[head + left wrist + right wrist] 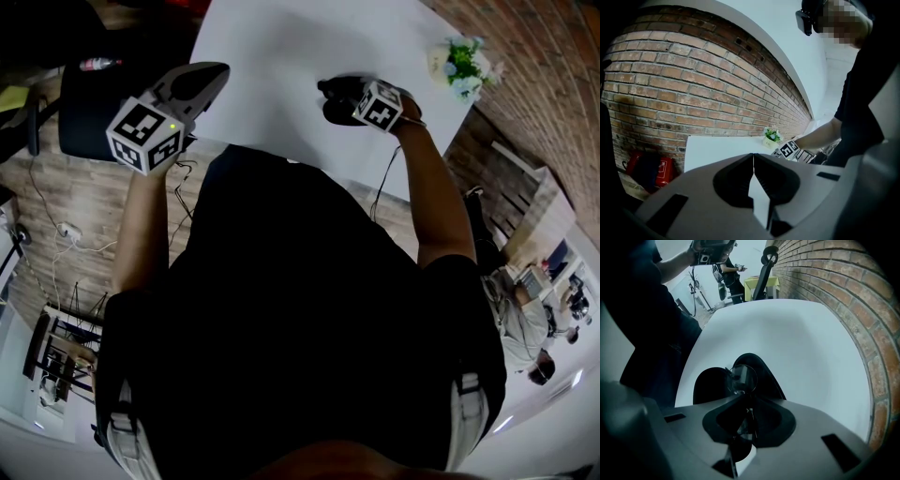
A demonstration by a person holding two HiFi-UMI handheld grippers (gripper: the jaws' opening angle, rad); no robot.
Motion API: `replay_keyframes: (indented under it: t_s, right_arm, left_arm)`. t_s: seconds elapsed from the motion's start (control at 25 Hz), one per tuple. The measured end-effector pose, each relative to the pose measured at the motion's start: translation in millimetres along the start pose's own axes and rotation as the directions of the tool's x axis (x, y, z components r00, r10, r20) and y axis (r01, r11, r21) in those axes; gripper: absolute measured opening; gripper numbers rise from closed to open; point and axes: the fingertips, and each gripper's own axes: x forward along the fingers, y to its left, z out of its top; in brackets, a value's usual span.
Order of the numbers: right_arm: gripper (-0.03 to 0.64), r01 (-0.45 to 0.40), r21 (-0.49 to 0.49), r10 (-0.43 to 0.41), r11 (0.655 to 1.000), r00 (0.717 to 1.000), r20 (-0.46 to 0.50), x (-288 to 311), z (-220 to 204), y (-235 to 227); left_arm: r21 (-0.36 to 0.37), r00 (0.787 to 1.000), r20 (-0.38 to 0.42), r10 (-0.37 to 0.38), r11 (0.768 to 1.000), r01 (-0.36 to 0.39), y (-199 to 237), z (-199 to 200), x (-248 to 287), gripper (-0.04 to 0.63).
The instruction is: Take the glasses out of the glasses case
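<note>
Right gripper (746,398) pinches the glasses (742,377) at the open case (708,385)
Its jaws are closed on the thin frame, and one round lens sticks out past the tips, over the dark case on the white table (811,357). The left gripper (753,155) is up off the table to the side, jaws together and holding nothing

**Bare tabletop, two obstacles**

Most of the white rectangular table (281,56) is left bare and can be crossed freely. A patch near the person's edge is taken up by the open black glasses case (765,378). The corner beside the red brick wall (534,47) is blocked by a small pot of white-green flowers (461,64).
</note>
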Motion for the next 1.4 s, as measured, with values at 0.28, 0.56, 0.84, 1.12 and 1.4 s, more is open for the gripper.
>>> replay_keyframes:
  t_s: [0.28, 0.56, 0.84, 1.12, 1.4]
  right_arm:
    - [0.041, -0.016, -0.039, 0.015, 0.999, 0.999, -0.037, 1, -1, 2]
    - [0.031, 0.021, -0.058, -0.021, 0.998, 1.000, -0.009, 1, 2, -2]
    - [0.025, 0.057, -0.052, -0.057, 0.997, 0.998, 0.008, -5, 2, 1]
    - [0.025, 0.086, -0.037, -0.084, 0.996, 0.996, 0.034, -13, -1, 7]
    - [0.023, 0.130, -0.035, -0.128, 0.991, 0.991, 0.043, -22, -6, 9]
  left_arm:
    - [0.002, 1.000, 0.005, 0.004, 1.000, -0.004, 0, 3, -2, 0.012]
    - [0.014, 1.000, 0.006, 0.007, 1.000, -0.007, -6, 6, -4, 0.012]
    - [0.034, 1.000, 0.006, 0.010, 0.999, -0.010, -15, 11, -9, 0.012]
    - [0.050, 1.000, 0.010, 0.004, 0.999, -0.005, -28, 16, -11, 0.012]
    - [0.074, 1.000, 0.000, -0.014, 0.997, 0.014, -41, 15, -12, 0.012]
